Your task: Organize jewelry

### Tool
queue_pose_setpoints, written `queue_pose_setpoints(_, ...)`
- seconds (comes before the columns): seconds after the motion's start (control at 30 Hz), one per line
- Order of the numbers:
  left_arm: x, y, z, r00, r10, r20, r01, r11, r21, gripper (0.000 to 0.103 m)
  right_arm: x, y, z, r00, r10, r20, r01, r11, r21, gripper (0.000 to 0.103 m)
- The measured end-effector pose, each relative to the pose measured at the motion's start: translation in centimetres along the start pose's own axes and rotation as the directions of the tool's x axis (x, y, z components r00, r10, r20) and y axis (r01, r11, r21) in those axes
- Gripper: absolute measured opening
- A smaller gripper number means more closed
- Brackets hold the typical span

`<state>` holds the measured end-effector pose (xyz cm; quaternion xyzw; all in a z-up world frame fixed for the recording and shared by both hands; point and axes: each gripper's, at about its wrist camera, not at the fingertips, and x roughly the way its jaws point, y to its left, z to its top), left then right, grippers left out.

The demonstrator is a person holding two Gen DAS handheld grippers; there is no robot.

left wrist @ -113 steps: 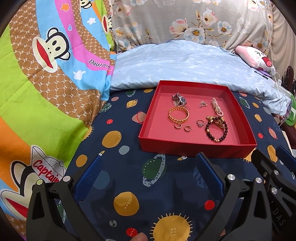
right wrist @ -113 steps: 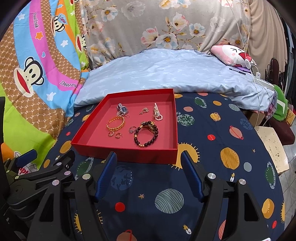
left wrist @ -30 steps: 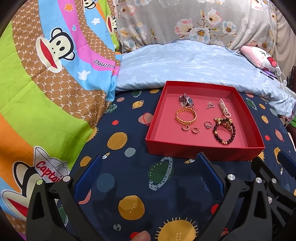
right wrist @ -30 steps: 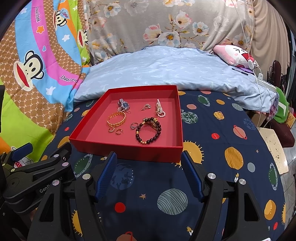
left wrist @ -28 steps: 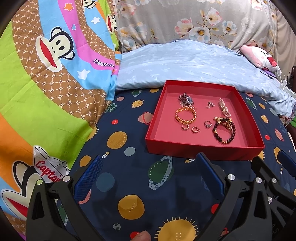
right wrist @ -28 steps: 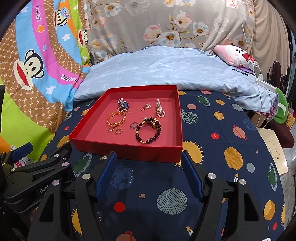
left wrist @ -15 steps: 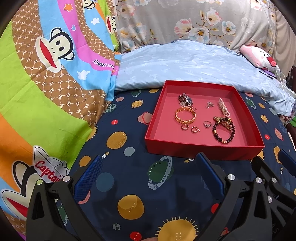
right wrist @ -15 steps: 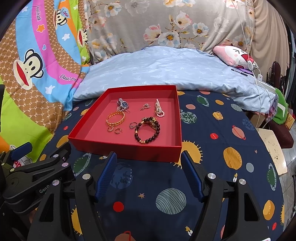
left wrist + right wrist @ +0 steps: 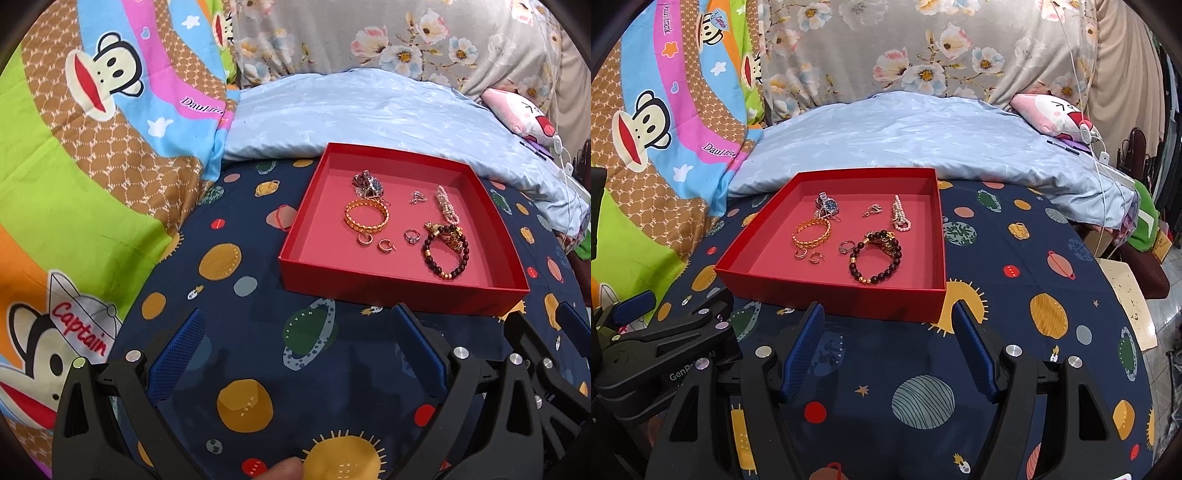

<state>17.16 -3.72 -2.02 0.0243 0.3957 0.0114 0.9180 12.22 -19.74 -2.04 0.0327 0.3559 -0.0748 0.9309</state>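
- Red tray [image 9: 827, 295] lies flat on the navy planet-print cover [image 9: 1015, 295]; its far edge is near the pale blue pillow [image 9: 923, 136]. All the jewelry is inside it.
- Taking the tray floor as a clock face in the right wrist view: gold bangle [image 9: 811, 233] near centre, toward 9 o'clock.
- Wristwatch [image 9: 827, 205] at 11 o'clock, touching the bangle's far rim.
- Small silver charm [image 9: 871, 210] at 12 o'clock; pearl strand [image 9: 899, 214] at 1 o'clock.
- Dark bead bracelet [image 9: 875, 256] at 4 o'clock, a gold figure on its far side.
- Silver ring [image 9: 846, 246] just beside the bracelet at its 9 o'clock.
- Two small gold hoops [image 9: 807, 255] at 7 o'clock, just under the bangle.
- Right gripper [image 9: 886, 350]: fingers spread, nothing between them, just short of the tray's near wall.
- Left gripper [image 9: 295, 350]: fingers spread wide and empty over the cover, tray at its 1 o'clock.
- Monkey-print blanket [image 9: 92, 147] at 9 to 10 o'clock of the tray.
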Motion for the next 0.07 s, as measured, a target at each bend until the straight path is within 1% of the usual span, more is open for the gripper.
queue_pose_setpoints(0.07, 0.11, 0.03, -0.14, 1.0, -0.003, -0.002, 0.003, 1.0, -0.005, 0.098, 0.03, 0.11, -0.05, 1.0, -0.008, -0.001, 0.008, 1.0, -0.001, 0.072)
